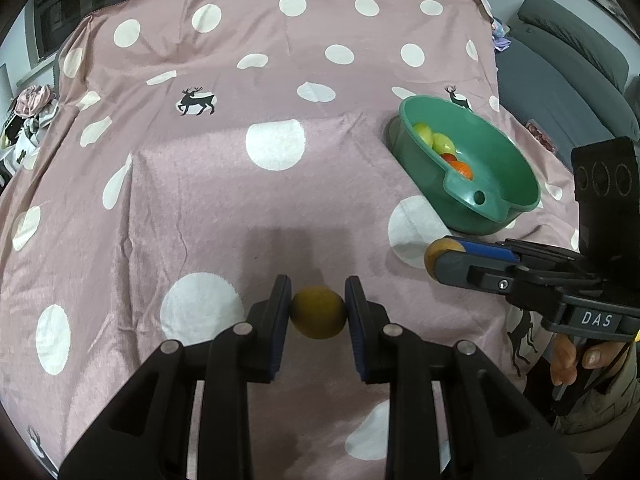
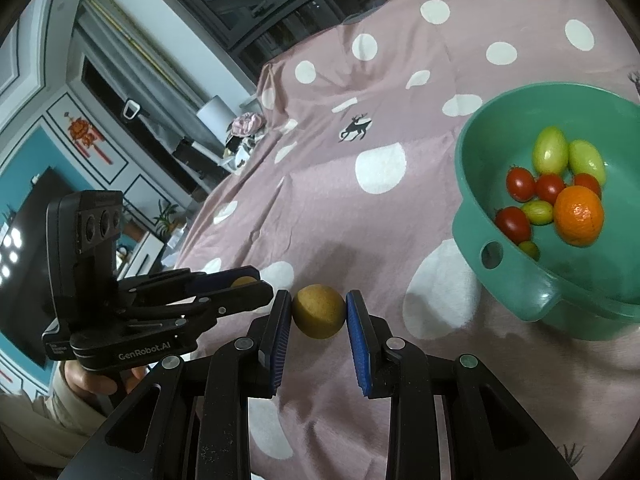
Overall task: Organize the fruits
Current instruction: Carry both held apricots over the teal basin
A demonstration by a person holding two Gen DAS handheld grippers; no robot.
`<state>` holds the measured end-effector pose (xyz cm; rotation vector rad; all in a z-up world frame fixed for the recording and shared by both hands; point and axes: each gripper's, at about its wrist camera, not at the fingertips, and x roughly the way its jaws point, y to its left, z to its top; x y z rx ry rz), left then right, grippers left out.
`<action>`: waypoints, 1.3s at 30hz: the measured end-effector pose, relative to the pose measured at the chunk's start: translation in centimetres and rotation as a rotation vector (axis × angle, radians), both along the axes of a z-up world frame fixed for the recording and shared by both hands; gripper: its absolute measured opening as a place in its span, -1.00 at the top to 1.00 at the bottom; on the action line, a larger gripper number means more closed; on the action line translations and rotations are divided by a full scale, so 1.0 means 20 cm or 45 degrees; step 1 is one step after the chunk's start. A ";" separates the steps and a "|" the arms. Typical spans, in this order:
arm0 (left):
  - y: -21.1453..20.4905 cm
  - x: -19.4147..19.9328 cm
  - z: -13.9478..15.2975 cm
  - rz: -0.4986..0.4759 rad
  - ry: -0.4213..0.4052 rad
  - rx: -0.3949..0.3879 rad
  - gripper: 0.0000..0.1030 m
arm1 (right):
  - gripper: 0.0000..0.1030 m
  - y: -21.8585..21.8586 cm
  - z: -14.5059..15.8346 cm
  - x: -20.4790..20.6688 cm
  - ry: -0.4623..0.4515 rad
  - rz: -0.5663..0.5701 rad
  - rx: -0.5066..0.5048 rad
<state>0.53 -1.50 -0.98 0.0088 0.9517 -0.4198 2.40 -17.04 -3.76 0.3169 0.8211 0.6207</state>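
Note:
My left gripper (image 1: 318, 294) is shut on a small round yellow-brown fruit (image 1: 318, 314), held just above the pink spotted cloth (image 1: 240, 184). My right gripper (image 2: 319, 296) is shut on a second fruit of the same kind (image 2: 319, 312). The right gripper (image 1: 440, 254) also shows at the right edge of the left wrist view, its fruit (image 1: 434, 252) poking out between the pads. The left gripper (image 2: 256, 282) appears at the left of the right wrist view. A green bowl (image 2: 476, 152) to the right holds an orange (image 2: 579, 215), red cherry tomatoes (image 2: 520, 185) and green-yellow tomatoes (image 2: 551, 150).
The green bowl (image 1: 500, 148) has a handle with a hole (image 1: 479, 198) facing the grippers. A grey sofa (image 1: 568, 64) lies beyond the cloth's right edge. Clutter (image 2: 244, 128) sits off the far left corner. A hand (image 2: 92, 380) grips the left tool.

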 end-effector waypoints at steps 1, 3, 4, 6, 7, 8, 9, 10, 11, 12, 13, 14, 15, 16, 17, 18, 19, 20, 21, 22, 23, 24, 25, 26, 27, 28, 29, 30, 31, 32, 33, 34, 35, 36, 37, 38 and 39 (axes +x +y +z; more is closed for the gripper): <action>0.00 0.00 0.00 -0.002 -0.002 0.001 0.47 | 0.42 0.00 0.00 0.00 -0.002 -0.002 0.001; -0.01 0.00 0.01 -0.004 -0.005 0.003 0.47 | 0.42 -0.01 0.01 -0.01 -0.006 -0.007 0.005; -0.01 0.01 0.01 -0.004 -0.007 0.005 0.47 | 0.42 -0.01 0.01 -0.01 -0.008 -0.011 0.006; -0.01 0.01 0.01 -0.004 -0.011 0.006 0.47 | 0.42 -0.03 0.01 -0.01 -0.012 -0.017 0.010; -0.01 0.01 0.02 -0.003 -0.014 0.007 0.47 | 0.42 -0.03 0.01 -0.02 -0.014 -0.020 0.012; -0.01 0.01 0.02 -0.004 -0.017 0.007 0.47 | 0.42 -0.04 0.01 -0.02 -0.017 -0.022 0.014; -0.01 0.01 0.03 -0.004 -0.022 0.008 0.47 | 0.42 -0.04 0.02 -0.03 -0.019 -0.024 0.016; -0.02 0.01 0.03 -0.003 -0.024 0.008 0.47 | 0.42 -0.04 0.02 -0.03 -0.022 -0.026 0.017; -0.02 0.01 0.04 -0.004 -0.028 0.009 0.47 | 0.42 -0.05 0.02 -0.03 -0.025 -0.028 0.019; -0.02 0.01 0.04 -0.005 -0.030 0.010 0.47 | 0.42 -0.05 0.02 -0.04 -0.027 -0.030 0.021; -0.03 0.01 0.04 -0.007 -0.032 0.011 0.47 | 0.42 -0.06 0.02 -0.04 -0.030 -0.031 0.023; -0.03 0.01 0.04 -0.009 -0.034 0.012 0.47 | 0.42 -0.06 0.02 -0.05 -0.032 -0.033 0.025; -0.03 0.01 0.05 -0.011 -0.036 0.013 0.47 | 0.42 -0.06 0.03 -0.05 -0.034 -0.034 0.026; -0.04 0.01 0.05 -0.012 -0.038 0.014 0.47 | 0.42 -0.06 0.03 -0.05 -0.036 -0.036 0.027; -0.03 0.01 0.05 -0.014 -0.039 0.014 0.47 | 0.42 -0.06 0.03 -0.05 -0.039 -0.038 0.029; -0.04 0.02 0.05 -0.015 -0.041 0.015 0.47 | 0.42 -0.07 0.03 -0.05 -0.040 -0.040 0.031; -0.04 0.02 0.06 -0.017 -0.043 0.016 0.47 | 0.42 -0.07 0.04 -0.06 -0.044 -0.043 0.032; -0.04 0.02 0.06 -0.018 -0.046 0.017 0.47 | 0.42 -0.08 0.04 -0.06 -0.047 -0.046 0.035; -0.05 0.02 0.07 -0.020 -0.050 0.018 0.47 | 0.42 -0.08 0.05 -0.07 -0.050 -0.049 0.037; -0.05 0.02 0.07 -0.022 -0.053 0.019 0.47 | 0.42 -0.09 0.05 -0.07 -0.052 -0.052 0.039; -0.05 0.02 0.07 -0.025 -0.057 0.019 0.47 | 0.42 -0.09 0.05 -0.07 -0.055 -0.056 0.040; -0.06 0.02 0.08 -0.029 -0.061 0.020 0.47 | 0.42 -0.10 0.05 -0.07 -0.056 -0.058 0.043; -0.07 0.03 0.09 -0.033 -0.065 0.021 0.47 | 0.42 -0.11 0.06 -0.07 -0.058 -0.061 0.044; -0.07 0.03 0.09 -0.035 -0.068 0.021 0.47 | 0.42 -0.11 0.06 -0.07 -0.060 -0.064 0.046; -0.08 0.03 0.10 -0.039 -0.072 0.020 0.47 | 0.42 -0.11 0.06 -0.07 -0.062 -0.066 0.048; -0.08 0.03 0.10 -0.041 -0.074 0.021 0.47 | 0.42 -0.12 0.06 -0.07 -0.064 -0.068 0.049; -0.09 0.03 0.10 -0.043 -0.077 0.021 0.47 | 0.42 -0.12 0.07 -0.08 -0.067 -0.070 0.051; -0.10 0.03 0.11 -0.045 -0.080 0.021 0.47 | 0.42 -0.13 0.07 -0.08 -0.069 -0.074 0.052; -0.10 0.04 0.11 -0.047 -0.083 0.020 0.47 | 0.42 -0.13 0.07 -0.08 -0.072 -0.077 0.054; -0.10 0.04 0.12 -0.050 -0.085 0.020 0.47 | 0.42 -0.14 0.08 -0.08 -0.074 -0.081 0.056; -0.11 0.04 0.12 -0.053 -0.088 0.021 0.47 | 0.42 -0.14 0.08 -0.08 -0.076 -0.085 0.056; -0.11 0.05 0.12 -0.055 -0.091 0.021 0.47 | 0.42 -0.15 0.08 -0.08 -0.077 -0.089 0.059; -0.12 0.05 0.13 -0.059 -0.095 0.022 0.47 | 0.42 -0.15 0.08 -0.09 -0.079 -0.093 0.060; -0.13 0.05 0.13 -0.062 -0.098 0.022 0.47 | 0.42 -0.16 0.08 -0.09 -0.082 -0.097 0.061; -0.13 0.05 0.14 -0.065 -0.102 0.022 0.47 | 0.42 -0.16 0.09 -0.09 -0.085 -0.100 0.061; -0.14 0.06 0.14 -0.069 -0.106 0.023 0.47 | 0.42 -0.17 0.09 -0.09 -0.088 -0.102 0.062; -0.15 0.06 0.15 -0.073 -0.111 0.023 0.47 | 0.42 -0.17 0.10 -0.09 -0.092 -0.105 0.063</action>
